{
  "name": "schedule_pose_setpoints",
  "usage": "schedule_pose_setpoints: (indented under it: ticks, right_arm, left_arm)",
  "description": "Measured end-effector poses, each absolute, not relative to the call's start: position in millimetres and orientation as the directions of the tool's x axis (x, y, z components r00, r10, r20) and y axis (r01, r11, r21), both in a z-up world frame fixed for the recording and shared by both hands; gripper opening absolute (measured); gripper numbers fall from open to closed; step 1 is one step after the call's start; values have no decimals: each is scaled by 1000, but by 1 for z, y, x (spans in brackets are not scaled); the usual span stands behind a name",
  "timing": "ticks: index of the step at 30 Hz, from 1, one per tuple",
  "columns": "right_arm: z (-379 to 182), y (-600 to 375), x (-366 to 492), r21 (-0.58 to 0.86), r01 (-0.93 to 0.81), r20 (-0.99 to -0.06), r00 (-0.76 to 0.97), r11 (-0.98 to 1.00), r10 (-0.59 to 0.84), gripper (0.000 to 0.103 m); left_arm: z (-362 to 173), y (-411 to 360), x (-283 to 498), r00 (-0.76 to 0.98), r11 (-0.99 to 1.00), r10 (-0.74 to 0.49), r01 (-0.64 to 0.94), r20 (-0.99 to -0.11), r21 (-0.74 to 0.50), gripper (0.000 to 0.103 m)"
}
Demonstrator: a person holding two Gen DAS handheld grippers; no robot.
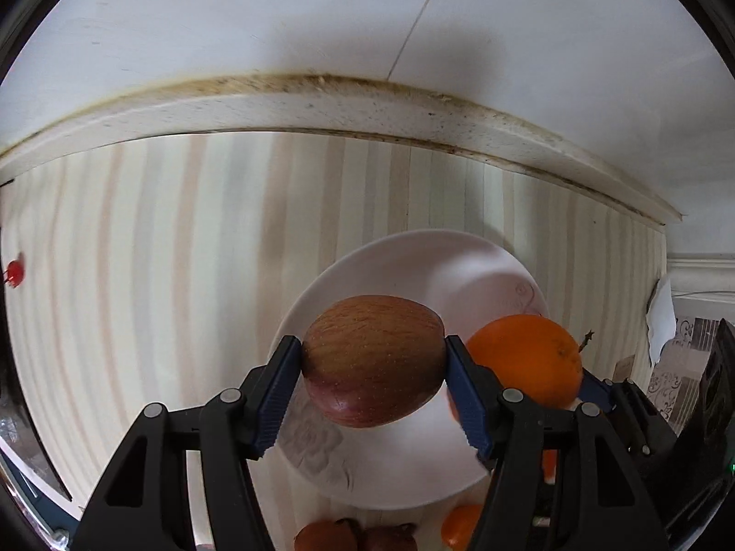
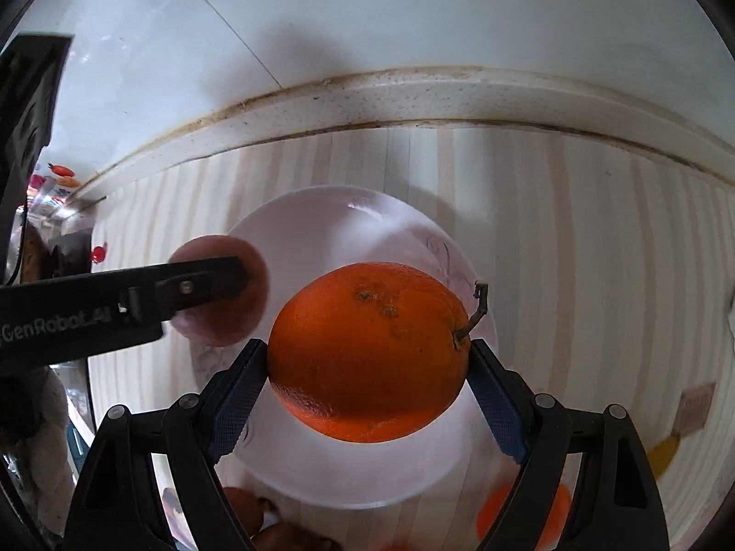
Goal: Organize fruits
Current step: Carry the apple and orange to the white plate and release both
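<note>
Black/blue jaws, L: left gripper (image 1: 373,358) is clamped on the apple (image 1: 373,360), blue pads pressed to both its sides. We hold it above the near half of the plate, clear of the surface as far as we can tell.
Black/blue jaws, R: right gripper (image 2: 367,358) is clamped on the orange (image 2: 370,351), pads on both sides, stem poking out by the right-hand pad. It also hangs over the plate.
Spacing: in the left view the orange (image 1: 523,358) sits just beside the apple; the two grippers are v. near each other.
Below us: more fruit at the bottom edge of the left view, brownish-red pieces (image 1: 326,537) and another orange one (image 1: 459,525), blurred, so exact kind is unclear.
Plate: white plate (image 1: 413,257) w/ a faint printed motif lies on the striped pale wood counter (image 1: 161,275); nothing rests on it yet.
Far: speckled counter edge (image 1: 321,110), then white wall (image 1: 275,14).
Step, our guess: carry phase, both fruits arriving over the plate.
Next needs: lower each fruit onto the plate w/o knocking the other, release only once it rests, one side at a time; round fruit may roll.
</note>
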State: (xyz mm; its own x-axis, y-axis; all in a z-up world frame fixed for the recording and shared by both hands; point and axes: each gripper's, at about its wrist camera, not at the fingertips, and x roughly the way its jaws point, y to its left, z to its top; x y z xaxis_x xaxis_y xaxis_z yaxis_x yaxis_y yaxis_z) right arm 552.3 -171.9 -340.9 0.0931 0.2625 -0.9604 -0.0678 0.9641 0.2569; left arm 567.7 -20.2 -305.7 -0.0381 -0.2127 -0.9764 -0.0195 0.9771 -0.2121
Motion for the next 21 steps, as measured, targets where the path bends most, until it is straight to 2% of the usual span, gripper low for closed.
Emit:
schedule_pose_setpoints:
  ticks: [11,13,15,17,21]
  right_arm:
    - [-350,-170,564,264,-82,-963,32,961,267,90]
    - [-351,-170,564,273,-75,-961,29,959,276,93]
    - [-352,-170,563,275,-64,-961,22,959,277,97]
    - [-355,-170,564,278,-57,-960,12,959,279,99]
    - [-355,-172,561,285,-36,-958,19,958,285,99]
  left_arm:
    - [-318,-30,578,-87,980,-200,-20,-976,-199,61]
    - [-317,-33,580,-84,980,-200,-16,-976,-199,62]
    - [-319,-37,586,-75,977,-212,-20,-975,-211,72]
    - [-314,-37,587,-65,976,-217,-22,-974,-216,87]
    - [-305,-40,586,-50,981,-192,-4,-980,-192,88]
